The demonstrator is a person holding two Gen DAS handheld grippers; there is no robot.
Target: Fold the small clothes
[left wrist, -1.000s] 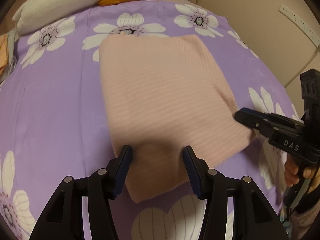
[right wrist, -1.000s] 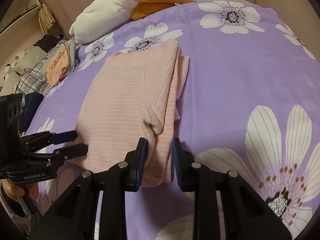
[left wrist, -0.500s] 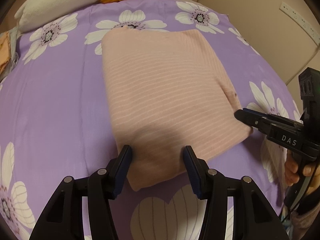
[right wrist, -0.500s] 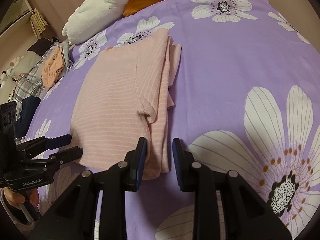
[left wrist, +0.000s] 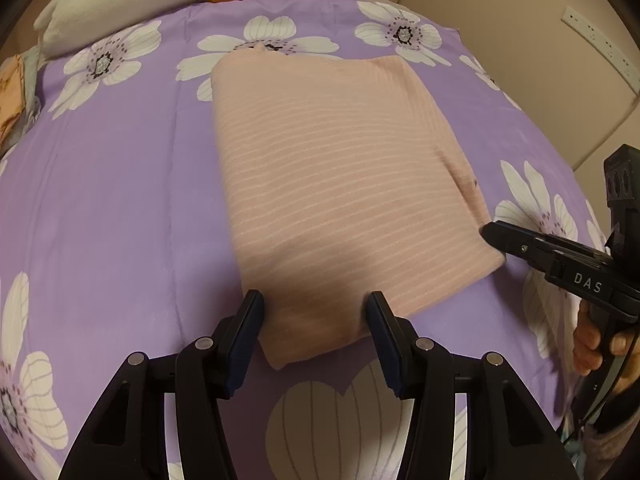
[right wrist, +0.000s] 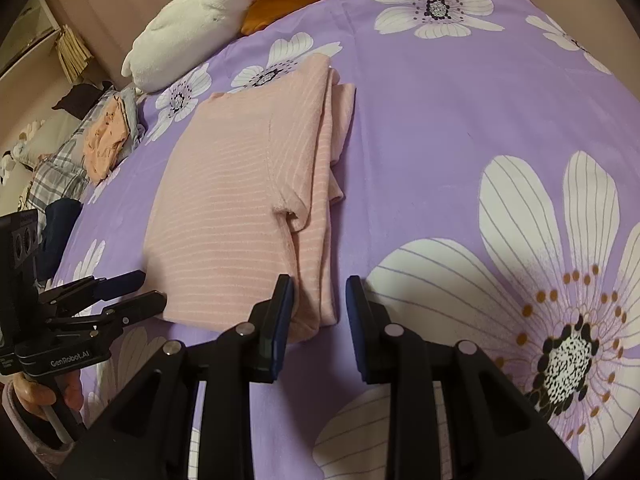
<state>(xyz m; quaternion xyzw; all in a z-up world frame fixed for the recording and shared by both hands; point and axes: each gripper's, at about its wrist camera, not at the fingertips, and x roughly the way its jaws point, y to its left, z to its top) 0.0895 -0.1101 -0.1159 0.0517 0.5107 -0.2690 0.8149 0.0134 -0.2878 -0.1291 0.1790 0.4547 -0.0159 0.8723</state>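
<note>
A pink striped garment (left wrist: 332,176) lies folded flat on the purple flowered sheet (left wrist: 120,200); it also shows in the right wrist view (right wrist: 236,208), with a sleeve edge folded over along its right side. My left gripper (left wrist: 314,320) is open, its jaws either side of the garment's near corner, holding nothing. My right gripper (right wrist: 318,304) is open at the garment's other near corner, the cloth's edge lying between its jaws. Each gripper shows in the other's view: the right one (left wrist: 496,236) and the left one (right wrist: 140,292).
A white and orange plush toy (right wrist: 224,16) lies at the head of the bed. A pile of other clothes (right wrist: 92,144) sits at the bed's left edge. A beige wall with a power strip (left wrist: 596,40) stands at the right.
My right gripper's jaws have opened wider around the garment's near edge. Both grippers have drawn slightly back, and the garment has settled flat.
</note>
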